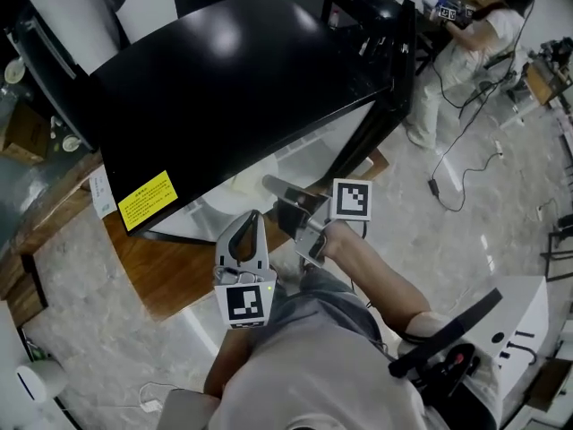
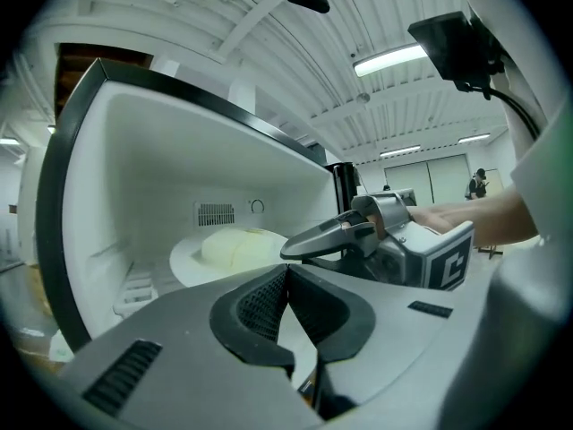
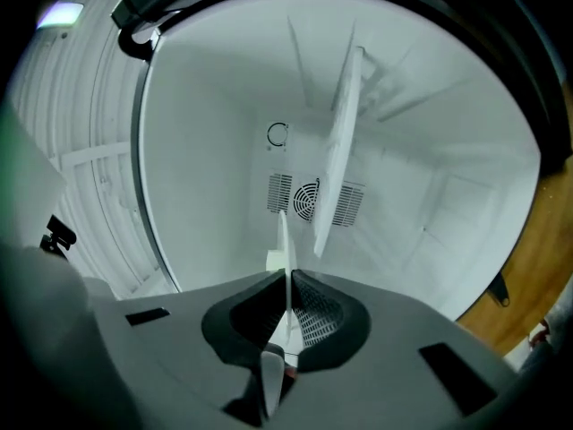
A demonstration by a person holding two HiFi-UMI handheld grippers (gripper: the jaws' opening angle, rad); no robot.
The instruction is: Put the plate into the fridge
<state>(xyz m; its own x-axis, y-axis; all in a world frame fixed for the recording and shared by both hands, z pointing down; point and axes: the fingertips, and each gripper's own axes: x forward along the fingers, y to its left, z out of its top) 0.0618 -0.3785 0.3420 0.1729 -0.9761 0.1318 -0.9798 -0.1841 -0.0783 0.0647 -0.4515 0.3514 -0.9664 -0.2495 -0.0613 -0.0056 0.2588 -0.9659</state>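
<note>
A small fridge with a black top [image 1: 233, 70] stands open, its white inside [image 2: 161, 177] facing me. The white plate [image 2: 192, 262] carries a pale yellow heap [image 2: 235, 245] and lies low inside the fridge; in the head view only its edge [image 1: 237, 186] shows under the top. My right gripper [image 1: 279, 191] reaches into the opening, shut on the plate's near rim [image 3: 285, 240], which shows as a thin white edge between the jaws. My left gripper [image 1: 251, 222] hangs just outside the opening, beside the right gripper [image 2: 345, 231], shut with nothing in it.
The fridge's back wall has a round fan and vent slots [image 3: 309, 200]. A white edge-on slab [image 3: 338, 141] crosses the inside. The fridge's black door [image 1: 394, 70] stands open at the right. The fridge sits on a wooden board [image 1: 170, 280]. A person [image 1: 474, 34] and floor cables [image 1: 466, 164] are behind.
</note>
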